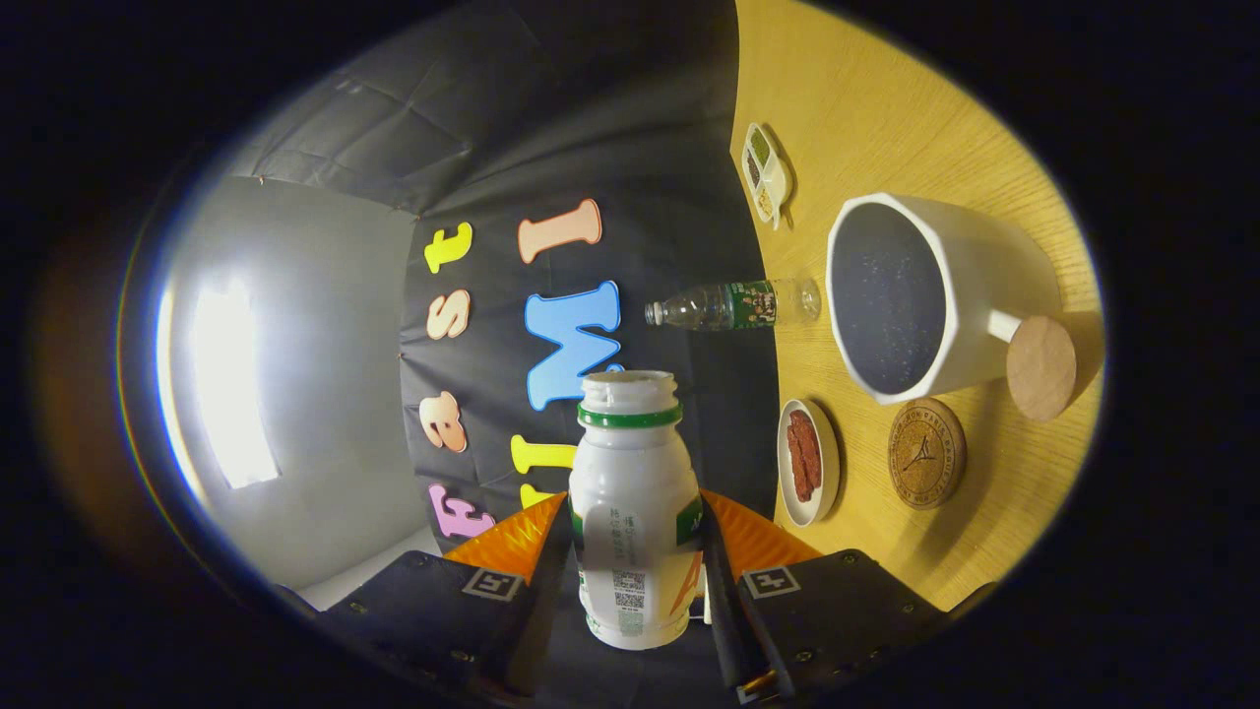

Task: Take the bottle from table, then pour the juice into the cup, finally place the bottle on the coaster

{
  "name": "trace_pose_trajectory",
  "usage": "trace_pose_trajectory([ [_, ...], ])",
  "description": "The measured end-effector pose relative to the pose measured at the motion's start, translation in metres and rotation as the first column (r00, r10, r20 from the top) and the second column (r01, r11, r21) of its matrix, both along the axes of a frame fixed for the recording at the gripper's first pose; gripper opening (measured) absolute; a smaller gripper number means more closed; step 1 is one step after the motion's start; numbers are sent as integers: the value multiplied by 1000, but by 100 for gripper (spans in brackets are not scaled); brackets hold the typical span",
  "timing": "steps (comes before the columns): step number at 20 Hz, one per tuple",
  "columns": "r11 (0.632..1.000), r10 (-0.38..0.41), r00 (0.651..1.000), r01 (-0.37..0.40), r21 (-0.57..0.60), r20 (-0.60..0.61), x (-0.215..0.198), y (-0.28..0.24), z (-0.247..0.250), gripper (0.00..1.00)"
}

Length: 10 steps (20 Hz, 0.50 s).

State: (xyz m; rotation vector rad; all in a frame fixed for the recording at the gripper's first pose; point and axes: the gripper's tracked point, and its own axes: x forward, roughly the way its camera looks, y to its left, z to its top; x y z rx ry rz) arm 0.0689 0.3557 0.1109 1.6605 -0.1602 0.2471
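My gripper is shut on a white juice bottle with a green band under its open, capless mouth. The fingers press on its two sides at mid-body. The gripper is rolled about a quarter turn, so the bottle lies roughly level with the wooden table, which stands upright at the right. The white cup, with a dark inside and a cork-ended handle, stands beyond and to the right of the bottle's mouth, apart from it. A round cork coaster lies beside the cup, with nothing on it.
A small white dish with red pieces sits beside the coaster near the table's edge. A clear plastic bottle stands at the edge by the cup. Farther off is a small divided condiment dish. A lit grey wall panel is at the left.
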Motion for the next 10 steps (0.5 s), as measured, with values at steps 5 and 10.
trace_pose_trajectory([
  [5,1000,-3,1000,3,15,-2,1,-2,4,67],
  [10,1000,-1,1000,0,31,3,-1,-1,6,67],
])
